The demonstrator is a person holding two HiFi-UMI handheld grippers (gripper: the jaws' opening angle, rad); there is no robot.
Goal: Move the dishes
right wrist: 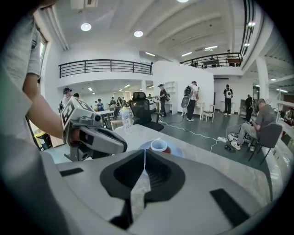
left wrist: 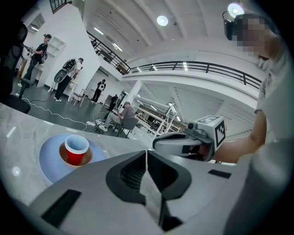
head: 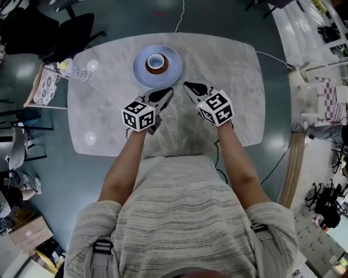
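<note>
A pale blue plate (head: 142, 74) lies at the far middle of the marble table (head: 109, 108). On it sits a small brown saucer with a red cup (head: 156, 62) that is white inside. The same plate (left wrist: 49, 156) and cup (left wrist: 76, 149) show at the left of the left gripper view, and the cup (right wrist: 159, 146) shows just beyond the jaws in the right gripper view. My left gripper (head: 167, 93) hovers just short of the plate's near rim, shut and empty. My right gripper (head: 188, 86) is beside it to the right, also shut and empty.
A clear bottle and a yellow-topped item (head: 73, 68) stand at the table's far left corner. A chair with a patterned cushion (head: 43, 84) is left of the table. A white cable (head: 179, 16) runs off the far edge. People stand and sit in the hall beyond.
</note>
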